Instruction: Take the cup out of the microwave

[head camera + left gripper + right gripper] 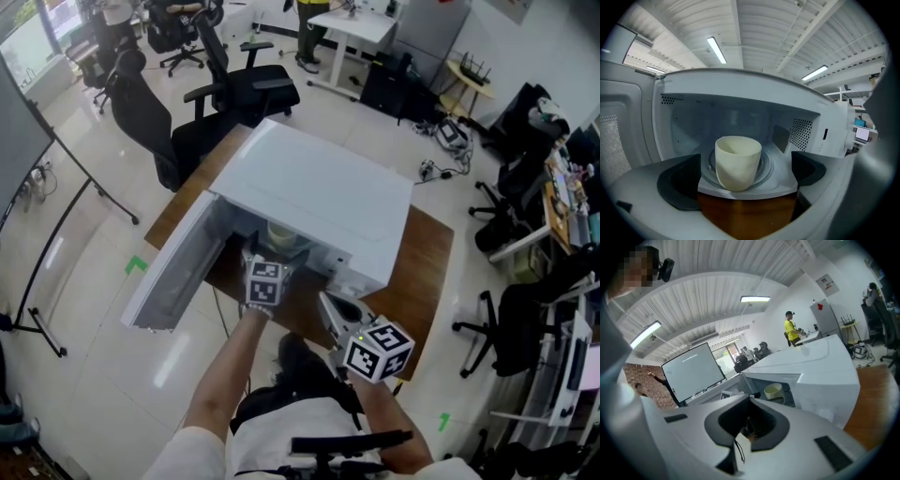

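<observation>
A cream cup (281, 234) stands upright on the glass turntable (767, 165) inside the white microwave (323, 187), whose door (173, 272) hangs open to the left. In the left gripper view the cup (737, 161) sits just inside the opening. My left gripper (745, 182) is at the microwave's mouth with its jaws spread wide to either side of the cup, not touching it. My right gripper (335, 311) hovers over the wooden table (427, 272) in front of the microwave's right half, jaws together and empty. From the right gripper view the cup (772, 390) shows small in the cavity.
Black office chairs (234, 89) stand beyond the table. More chairs and cluttered desks (525, 309) are at the right, and a board on a stand (19, 131) at the left. A person in yellow (791, 329) stands far behind.
</observation>
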A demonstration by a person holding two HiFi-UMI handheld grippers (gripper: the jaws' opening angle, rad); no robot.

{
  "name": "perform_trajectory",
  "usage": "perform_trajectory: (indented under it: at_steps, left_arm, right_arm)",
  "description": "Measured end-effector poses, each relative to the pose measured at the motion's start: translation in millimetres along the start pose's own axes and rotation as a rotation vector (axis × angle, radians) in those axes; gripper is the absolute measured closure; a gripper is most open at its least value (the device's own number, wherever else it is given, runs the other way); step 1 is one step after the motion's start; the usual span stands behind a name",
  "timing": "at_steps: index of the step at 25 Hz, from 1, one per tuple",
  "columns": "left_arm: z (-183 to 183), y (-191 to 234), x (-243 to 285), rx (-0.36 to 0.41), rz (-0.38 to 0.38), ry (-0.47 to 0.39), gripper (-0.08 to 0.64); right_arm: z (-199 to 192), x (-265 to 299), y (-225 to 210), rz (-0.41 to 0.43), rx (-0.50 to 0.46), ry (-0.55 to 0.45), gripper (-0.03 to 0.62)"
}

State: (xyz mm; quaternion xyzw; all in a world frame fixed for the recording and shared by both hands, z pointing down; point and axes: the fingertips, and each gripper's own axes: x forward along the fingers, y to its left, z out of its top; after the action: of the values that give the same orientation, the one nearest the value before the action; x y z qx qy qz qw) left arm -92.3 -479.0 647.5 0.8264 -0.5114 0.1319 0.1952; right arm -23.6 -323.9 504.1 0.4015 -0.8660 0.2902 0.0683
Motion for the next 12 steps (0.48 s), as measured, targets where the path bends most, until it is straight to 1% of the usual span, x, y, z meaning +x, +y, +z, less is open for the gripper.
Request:
perform_trajectory:
  at_steps: [2, 5, 9, 12]
  left_arm:
    - [-1, 3, 10, -0.001, 0.006, 0.008, -0.018]
    - [-3, 6, 22, -0.001, 0.016, 0.017, -0.018]
    - [0, 8, 36, 0.016, 0.03, 0.003, -0.018]
    - [2, 13, 46, -0.003, 0.035, -0.001, -0.018]
  right_arm:
    - [5, 6, -3, -0.025, -0.024, 0.01, 0.58]
    - [10, 18, -13, -0.087, -0.04, 0.041, 0.58]
    - [19, 30, -24, -0.142, -0.05, 0.067, 0.58]
    - [26, 40, -31, -0.175, -0.052, 0.082, 0.58]
